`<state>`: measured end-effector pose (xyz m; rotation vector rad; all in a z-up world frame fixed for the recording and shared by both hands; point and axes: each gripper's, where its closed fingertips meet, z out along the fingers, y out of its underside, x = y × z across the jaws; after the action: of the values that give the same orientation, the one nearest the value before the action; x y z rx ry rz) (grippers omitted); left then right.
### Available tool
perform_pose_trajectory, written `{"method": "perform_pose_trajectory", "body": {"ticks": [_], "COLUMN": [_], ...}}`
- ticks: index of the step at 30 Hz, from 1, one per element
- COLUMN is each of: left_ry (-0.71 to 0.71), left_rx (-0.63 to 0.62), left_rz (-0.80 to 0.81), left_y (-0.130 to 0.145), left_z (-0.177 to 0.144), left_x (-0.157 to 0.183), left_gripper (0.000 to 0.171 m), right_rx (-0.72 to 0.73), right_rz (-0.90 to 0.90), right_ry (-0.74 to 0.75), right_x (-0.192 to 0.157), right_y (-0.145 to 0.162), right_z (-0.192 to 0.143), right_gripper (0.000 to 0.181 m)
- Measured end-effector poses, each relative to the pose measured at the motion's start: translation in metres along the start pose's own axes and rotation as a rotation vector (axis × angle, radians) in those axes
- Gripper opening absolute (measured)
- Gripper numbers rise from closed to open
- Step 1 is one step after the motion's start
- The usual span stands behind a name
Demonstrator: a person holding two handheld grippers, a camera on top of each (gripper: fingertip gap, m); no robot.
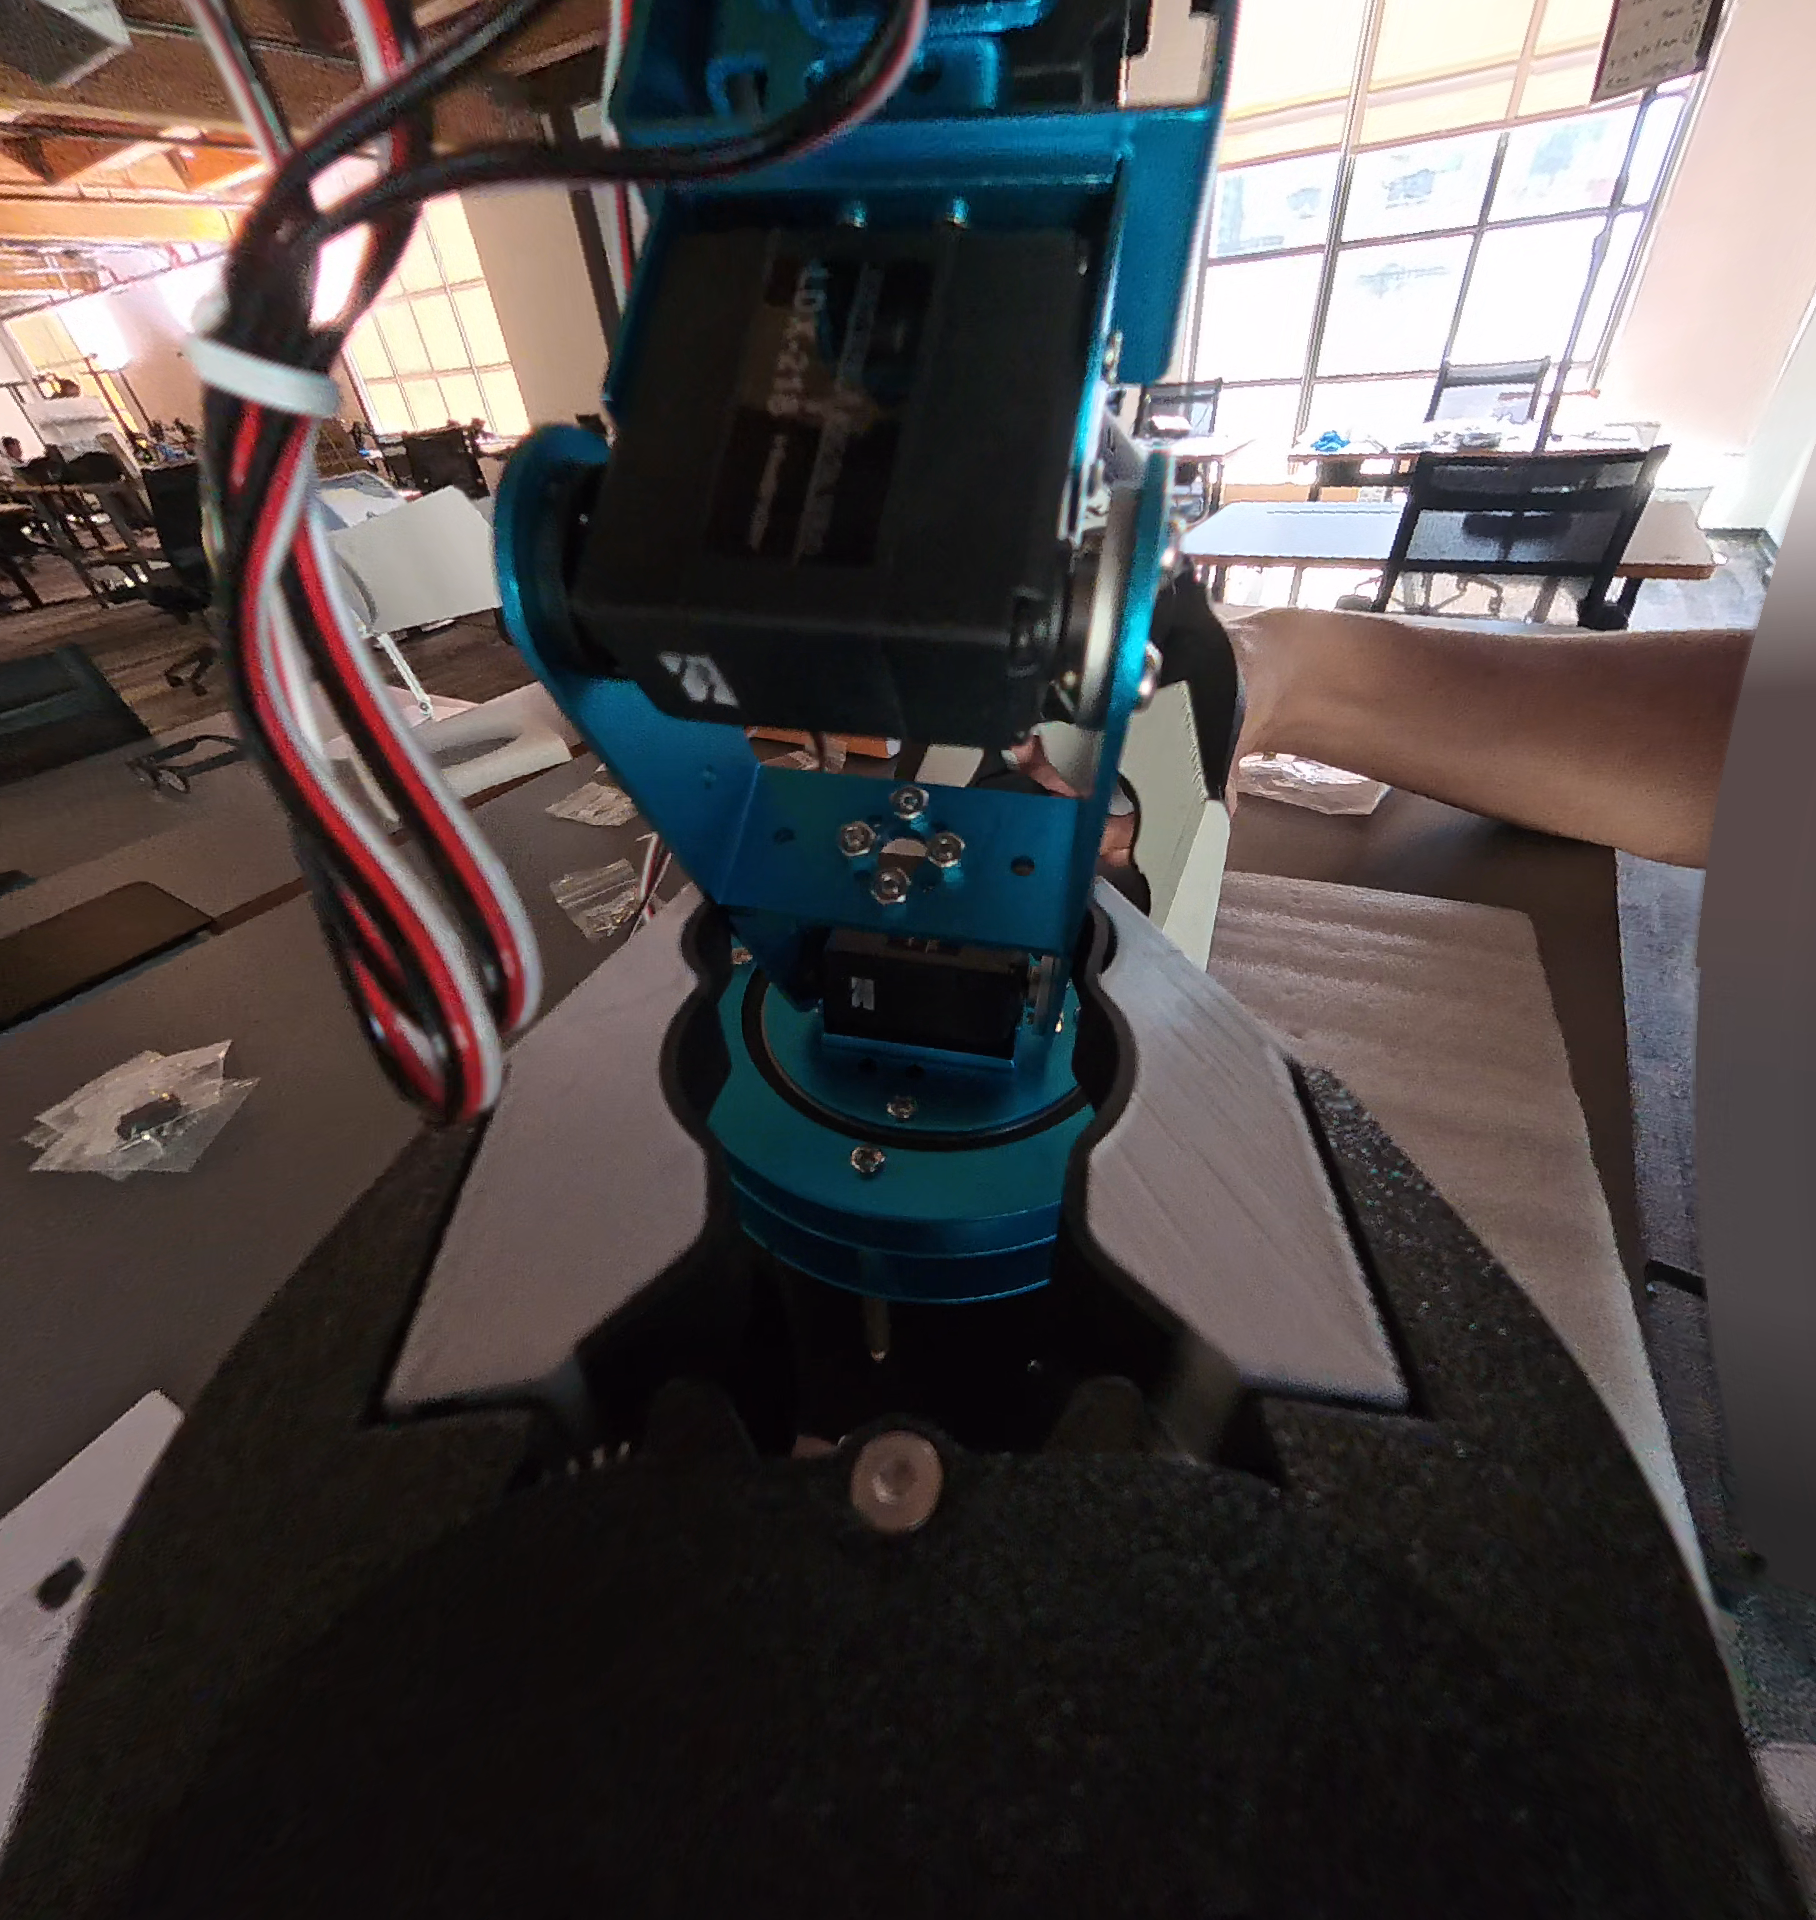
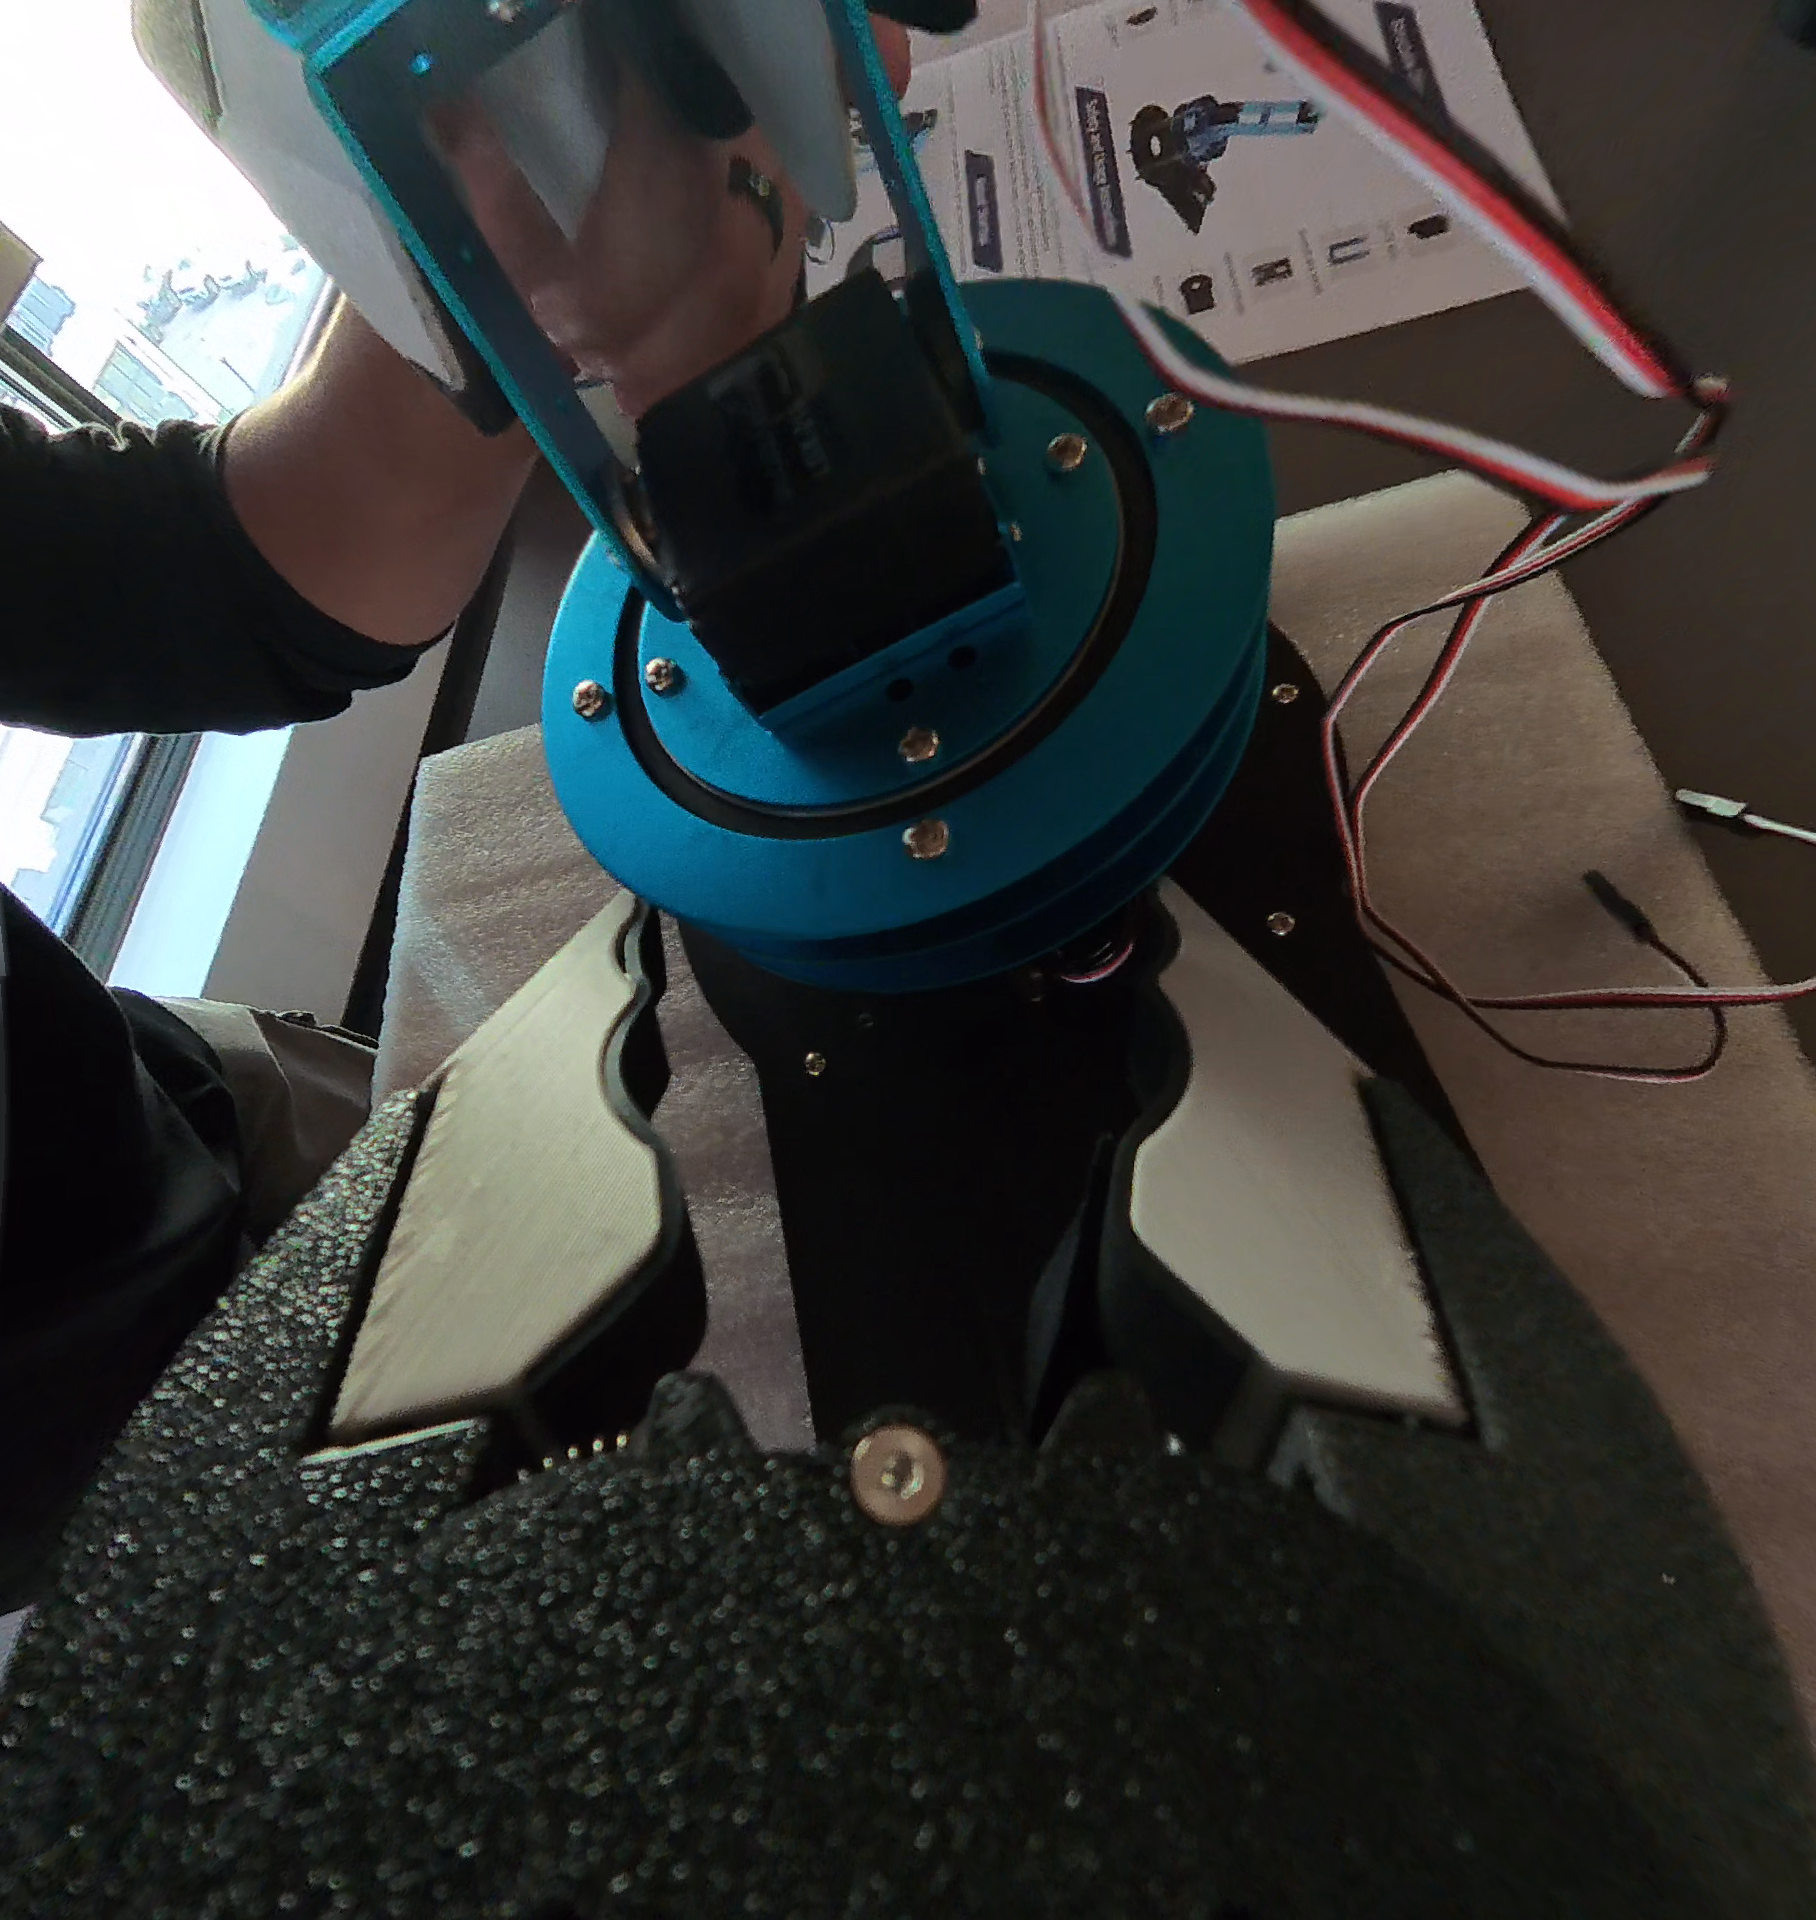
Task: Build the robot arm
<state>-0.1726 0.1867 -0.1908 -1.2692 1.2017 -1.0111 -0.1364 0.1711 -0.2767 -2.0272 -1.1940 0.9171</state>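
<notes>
The left gripper (image 1: 888,1039) has its white ribbed jaws closed around the round blue base (image 1: 899,1174) of a small robot arm (image 1: 862,520), the curved black-lined inner edges hugging its stacked discs. The right gripper (image 2: 899,1039) stands with jaws apart, either side of a flat black plate (image 2: 945,1143) under that same base, whose anodised metal is matte, ringed with small silver screws. Whether those jaws press the plate I cannot tell. Above the base rise blue sheet-metal brackets cradling boxy black servos (image 1: 831,499). A loop of red, white and black ribbon wires (image 1: 384,831) hangs from the arm (bound by a white tie). The arm stands over a sheet of pale foam (image 2: 1506,831) on the dark tabletop (image 1: 156,1247). A printed leaflet (image 2: 1247,208) lies beyond, and clear plastic bags (image 1: 135,1122) lie to the side.
</notes>
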Motion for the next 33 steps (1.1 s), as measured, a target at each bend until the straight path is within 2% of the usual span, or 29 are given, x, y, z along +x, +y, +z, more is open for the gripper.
{"method": "perform_pose_trajectory", "body": {"ticks": [4,7,9,11,12,15,20,23,25,28,29,33], "left_ry": [0.006,0.01,0.013,0.018,0.02,0.025,0.032,0.027,0.028,0.027,0.027,0.024], "left_rx": [-0.008,0.003,0.007,0.01,0.01,0.008,0.014,0.012,0.009,0.019,0.023,0.025], "left_rz": [-0.034,-0.079,-0.096,-0.106,-0.113,-0.151,-0.16,-0.144,-0.137,-0.144,-0.144,-0.142], "left_y": [0.0,0.0,0.0,0.0,0.0,0.001,0.001,0.001,0.001,0.002,0.002,0.002], "left_z": [0.001,0.003,0.003,0.004,0.004,0.005,0.006,0.006,0.006,0.006,0.006,0.006], "left_x": [-0.004,-0.01,-0.012,-0.014,-0.014,-0.019,-0.02,-0.02,-0.019,-0.02,-0.02,-0.02], "left_gripper": [0.064,0.065,0.065,0.065,0.065,0.065,0.065,0.066,0.066,0.066,0.066,0.066], "right_rx": [0.018,0.023,0.079,0.177,0.189,0.08,-0.081,-0.101,-0.078,0.032,0.065,0.121], "right_rz": [0.029,0.025,-0.008,-0.066,-0.1,-0.168,-0.164,-0.195,-0.172,-0.137,-0.129,-0.113], "right_ry": [-0.005,0.04,0.141,0.16,0.174,0.254,0.222,0.229,0.192,0.166,0.159,0.148], "right_x": [0.002,0.007,0.017,0.009,0.006,0.012,0.016,0.018,0.013,0.01,0.01,0.011], "right_y": [-0.002,-0.007,-0.019,-0.04,-0.046,-0.039,-0.008,-0.003,-0.006,-0.021,-0.025,-0.03], "right_z": [0.0,-0.017,-0.038,-0.046,-0.041,-0.013,0.014,0.013,0.006,-0.001,0.001,0.009], "right_gripper": [0.093,0.092,0.095,0.099,0.103,0.12,0.119,0.112,0.111,0.11,0.117,0.122]}}
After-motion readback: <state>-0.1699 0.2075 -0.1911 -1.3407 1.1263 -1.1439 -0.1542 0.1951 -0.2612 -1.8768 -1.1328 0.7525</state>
